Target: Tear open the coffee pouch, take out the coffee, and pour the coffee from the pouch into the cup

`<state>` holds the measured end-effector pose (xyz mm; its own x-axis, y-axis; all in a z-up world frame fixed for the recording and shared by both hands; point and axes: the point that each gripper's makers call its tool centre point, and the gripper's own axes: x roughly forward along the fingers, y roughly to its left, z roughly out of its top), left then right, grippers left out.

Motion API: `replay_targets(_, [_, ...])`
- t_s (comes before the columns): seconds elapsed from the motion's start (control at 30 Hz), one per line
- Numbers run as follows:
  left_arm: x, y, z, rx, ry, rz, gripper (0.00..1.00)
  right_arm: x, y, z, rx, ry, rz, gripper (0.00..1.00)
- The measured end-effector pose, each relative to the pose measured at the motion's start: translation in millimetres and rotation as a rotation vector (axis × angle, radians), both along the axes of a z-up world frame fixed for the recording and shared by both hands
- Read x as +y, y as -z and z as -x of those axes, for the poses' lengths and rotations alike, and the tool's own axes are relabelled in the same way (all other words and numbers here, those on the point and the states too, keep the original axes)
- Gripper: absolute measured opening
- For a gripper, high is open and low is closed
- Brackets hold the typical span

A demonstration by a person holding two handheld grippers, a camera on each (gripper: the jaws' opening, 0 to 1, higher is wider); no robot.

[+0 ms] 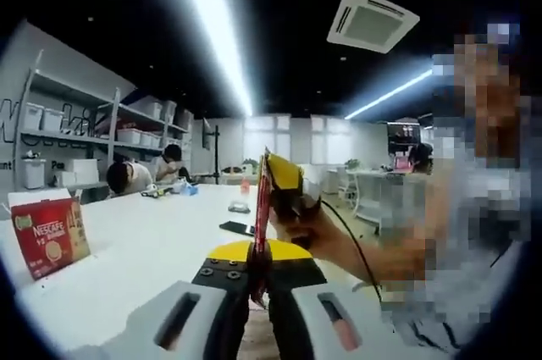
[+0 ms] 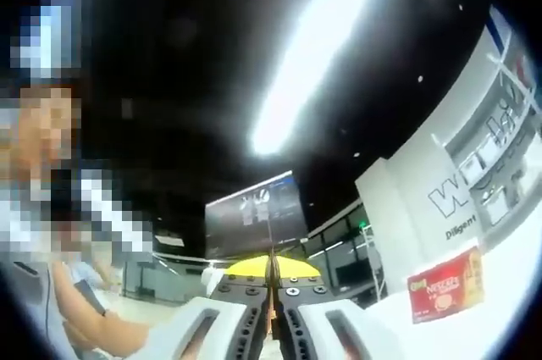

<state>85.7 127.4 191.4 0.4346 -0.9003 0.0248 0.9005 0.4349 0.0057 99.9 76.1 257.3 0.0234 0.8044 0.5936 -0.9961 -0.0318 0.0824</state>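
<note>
Open-plan lab or office: white worktables [image 1: 152, 241], storage shelving [image 1: 93, 123], ceiling light strips [image 1: 212, 21].

Red box [image 1: 51, 237] lettering — blurred; pouch [image 1: 262, 233] edge-on between jaws

Thin red coffee pouch [image 1: 262, 224] stands upright, edge-on, above the table

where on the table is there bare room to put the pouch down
The white table is bare between the red coffee box at its left edge and the dark phone near the middle. The far end is crowded, with small items near two seated people. Close in, the left tongs hold the pouch, with the right tongs on its upper end.
</note>
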Motion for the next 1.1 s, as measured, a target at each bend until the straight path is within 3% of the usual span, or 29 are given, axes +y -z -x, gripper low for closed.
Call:
replay_targets(0.1, [-0.1,1.1,-1.2,-0.012,-0.004,-0.014,0.05,0.7,0.5,0.3,0.001,-0.004,-0.001,0.02])
replay_targets(0.17, [-0.2,-2.0,2.5,0.009,0.015,0.016,0.07,0.3,0.1,-0.9,0.001,-0.002,-0.002,0.02])
replay_targets(0.27, [-0.2,-2.1,3.4,0.035,0.019,0.035,0.17,-2.4,-4.2,-0.3,0.006,-0.007,-0.022,0.02])
replay_targets(0.3, [-0.4,0.8,3.3,0.032,0.018,0.023,0.1,-2.5,-6.2,0.3,0.006,-0.009,-0.026,0.02])
replay_targets(0.37, [-0.7,4.5,3.9,0.004,0.01,-0.003,0.05,0.1,-6.8,2.1,-0.007,-0.002,-0.01,0.02])
replay_targets(0.5, [-0.4,6.1,5.3,0.013,0.017,-0.005,0.06,1.3,-3.3,1.7,-0.005,-0.006,-0.009,0.02])
replay_targets(0.57, [0.0,7.0,7.0,0.032,0.025,0.007,0.13,0.3,-0.6,0.6,0.012,-0.011,-0.021,0.02])
replay_targets(0.7, [3.2,15.9,6.4,0.03,0.018,-0.002,0.05,-0.3,2.0,-1.4,0.022,-0.009,-0.022,0.02])
replay_targets(0.8, [4.1,17.5,5.3,0.035,0.022,0.013,0.06,1.4,3.7,-1.5,0.022,-0.012,-0.016,0.02])
replay_targets(0.87, [4.2,15.5,4.1,0.043,0.02,0.029,0.13,0.3,2.5,-1.9,0.023,-0.012,-0.024,0.02])
replay_targets(0.97, [6.3,13.9,3.5,0.027,0.025,0.025,0.05,-0.4,0.6,-2.6,0.018,-0.006,-0.026,0.02])
replay_targets(1.1, [10.1,10.3,0.5,0.033,0.016,0.042,0.06,0.2,-2.5,-0.7,0.015,-0.011,-0.03,0.02])
